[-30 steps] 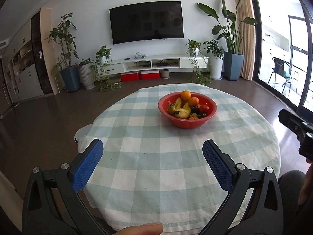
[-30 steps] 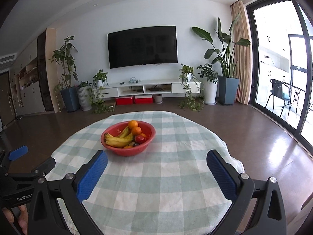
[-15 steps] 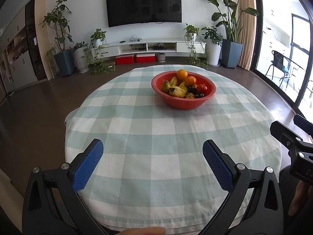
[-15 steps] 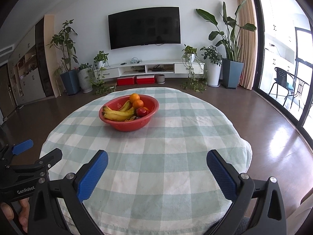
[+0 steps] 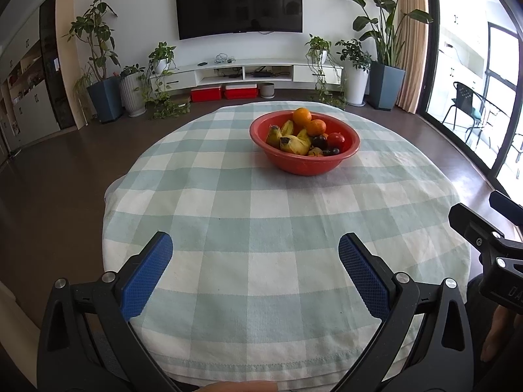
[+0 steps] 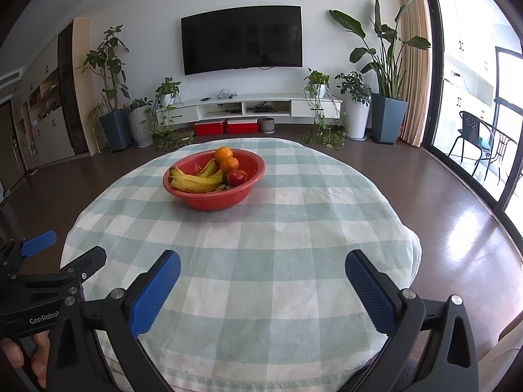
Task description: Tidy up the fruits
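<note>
Left wrist view is showing the left gripper (image 5: 255, 258) spread wide and empty; right gripper (image 6: 261, 274) likewise, both facing the fruit-filled red plastic bowl (image 5: 304, 163) well beyond their fingertips.

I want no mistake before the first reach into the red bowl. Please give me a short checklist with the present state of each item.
1. Left gripper jaws wide apart, nothing held: ok.
2. Right gripper jaws wide apart, nothing held: ok.
3. Round red plastic bowl upright on the green-and-white checked tablecloth: ok.
4. Yellow bananas, oranges and a red tomato-like fruit on top of the pile: ok.
5. Cloth between both grippers and the bowl bare: ok.
6. A place to sort the fruit into: cannot tell, none in view.
</note>
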Motion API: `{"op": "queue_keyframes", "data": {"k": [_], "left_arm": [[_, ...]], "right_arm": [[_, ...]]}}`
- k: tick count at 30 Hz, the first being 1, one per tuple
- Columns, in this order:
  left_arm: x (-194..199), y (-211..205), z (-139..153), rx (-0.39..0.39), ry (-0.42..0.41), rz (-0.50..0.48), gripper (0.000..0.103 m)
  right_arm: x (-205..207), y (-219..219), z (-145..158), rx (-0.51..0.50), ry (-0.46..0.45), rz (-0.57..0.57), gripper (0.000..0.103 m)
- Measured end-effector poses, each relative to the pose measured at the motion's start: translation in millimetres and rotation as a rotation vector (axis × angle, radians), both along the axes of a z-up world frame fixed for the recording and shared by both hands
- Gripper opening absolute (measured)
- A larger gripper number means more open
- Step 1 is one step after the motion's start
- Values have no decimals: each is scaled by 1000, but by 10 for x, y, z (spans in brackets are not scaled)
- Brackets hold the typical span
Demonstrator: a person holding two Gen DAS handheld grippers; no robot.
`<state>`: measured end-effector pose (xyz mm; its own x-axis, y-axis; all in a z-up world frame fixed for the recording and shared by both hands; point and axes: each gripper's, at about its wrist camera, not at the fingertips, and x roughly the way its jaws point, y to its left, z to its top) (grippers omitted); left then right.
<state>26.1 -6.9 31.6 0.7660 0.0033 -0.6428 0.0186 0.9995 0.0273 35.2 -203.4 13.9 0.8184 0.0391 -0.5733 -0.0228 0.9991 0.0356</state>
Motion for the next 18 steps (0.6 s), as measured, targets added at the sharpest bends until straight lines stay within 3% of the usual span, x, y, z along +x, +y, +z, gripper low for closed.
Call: {"op": "queue_keyframes", "data": {"k": [18], "left_arm": [[-5, 6, -2, -2, 2, -2, 103]], "right_arm": [[-44, 17, -40, -9, 8, 4, 103]]}}
